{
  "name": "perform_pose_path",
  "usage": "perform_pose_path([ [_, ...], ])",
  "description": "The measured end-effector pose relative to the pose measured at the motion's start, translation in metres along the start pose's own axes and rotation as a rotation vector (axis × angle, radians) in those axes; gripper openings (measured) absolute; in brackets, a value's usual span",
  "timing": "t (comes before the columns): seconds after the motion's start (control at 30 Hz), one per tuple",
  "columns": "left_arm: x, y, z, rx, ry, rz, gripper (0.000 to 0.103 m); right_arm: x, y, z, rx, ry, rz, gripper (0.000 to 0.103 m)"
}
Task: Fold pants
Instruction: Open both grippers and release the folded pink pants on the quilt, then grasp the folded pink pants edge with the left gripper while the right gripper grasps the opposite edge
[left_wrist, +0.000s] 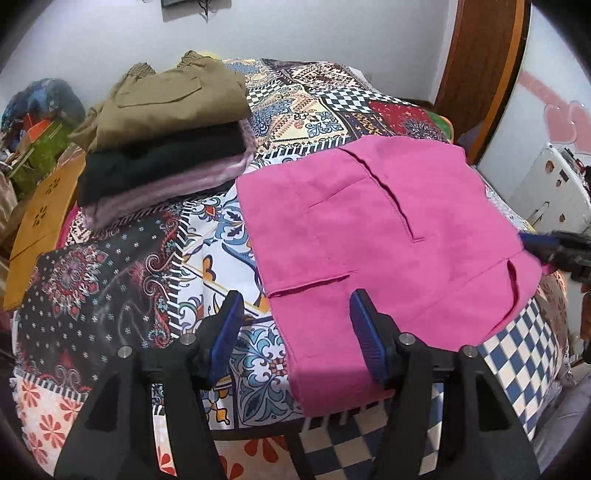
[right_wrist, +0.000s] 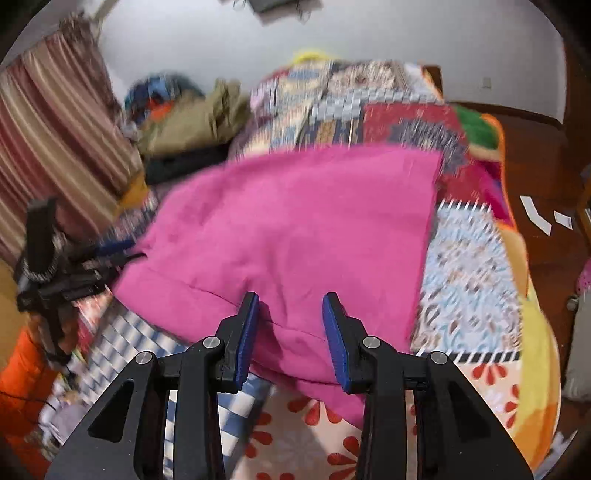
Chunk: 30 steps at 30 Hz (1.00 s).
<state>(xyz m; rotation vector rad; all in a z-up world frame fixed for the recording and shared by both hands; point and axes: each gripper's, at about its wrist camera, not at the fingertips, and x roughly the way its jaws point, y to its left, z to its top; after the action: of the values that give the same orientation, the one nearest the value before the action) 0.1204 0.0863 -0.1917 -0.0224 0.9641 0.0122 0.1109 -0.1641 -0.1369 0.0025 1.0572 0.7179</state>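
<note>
The pink pants (left_wrist: 388, 236) lie folded into a flat rectangle on the patterned bedspread (left_wrist: 122, 280), pocket slits showing. My left gripper (left_wrist: 293, 301) is open and empty at the pants' near left corner, its right finger over the fabric. In the right wrist view, which is blurred, the pants (right_wrist: 295, 236) fill the middle. My right gripper (right_wrist: 290, 304) is open, its fingers straddling a raised fold at the pants' near edge without closing on it. The right gripper also shows at the pants' right edge in the left wrist view (left_wrist: 554, 247); the left gripper shows at the left of the right wrist view (right_wrist: 107, 251).
A stack of folded clothes (left_wrist: 166, 147), khaki on black on mauve, sits at the bed's far left. A wooden board (left_wrist: 40, 229) stands beside the bed's left edge. A striped curtain (right_wrist: 55, 129) hangs left. A wooden door (left_wrist: 480, 66) and a white appliance (left_wrist: 546, 184) are to the right.
</note>
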Motion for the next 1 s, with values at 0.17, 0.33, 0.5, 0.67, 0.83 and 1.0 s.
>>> perform_pose_path([
  [0.17, 0.002, 0.005, -0.004, 0.011, -0.014, 0.019, 0.076, -0.001, -0.012, -0.018, -0.014, 0.020, -0.065, 0.030],
  [0.33, 0.004, 0.026, -0.005, -0.051, 0.004, 0.017, 0.075, -0.018, -0.024, -0.013, -0.011, 0.043, -0.108, 0.036],
  [0.5, -0.020, 0.029, 0.021, -0.032, -0.054, 0.073, 0.067, -0.047, -0.002, 0.023, -0.088, -0.091, -0.096, 0.039],
  [0.67, -0.033, 0.009, 0.068, 0.022, -0.140, 0.024, 0.067, -0.037, 0.019, 0.077, -0.131, -0.155, 0.011, 0.039],
  [0.83, 0.016, -0.021, 0.092, 0.123, -0.072, -0.021, 0.060, 0.030, 0.038, 0.105, -0.155, -0.016, 0.140, 0.039],
  [1.0, 0.076, -0.011, 0.096, 0.094, 0.080, -0.046, 0.047, 0.097, 0.033, 0.108, -0.217, 0.186, 0.116, 0.039],
])
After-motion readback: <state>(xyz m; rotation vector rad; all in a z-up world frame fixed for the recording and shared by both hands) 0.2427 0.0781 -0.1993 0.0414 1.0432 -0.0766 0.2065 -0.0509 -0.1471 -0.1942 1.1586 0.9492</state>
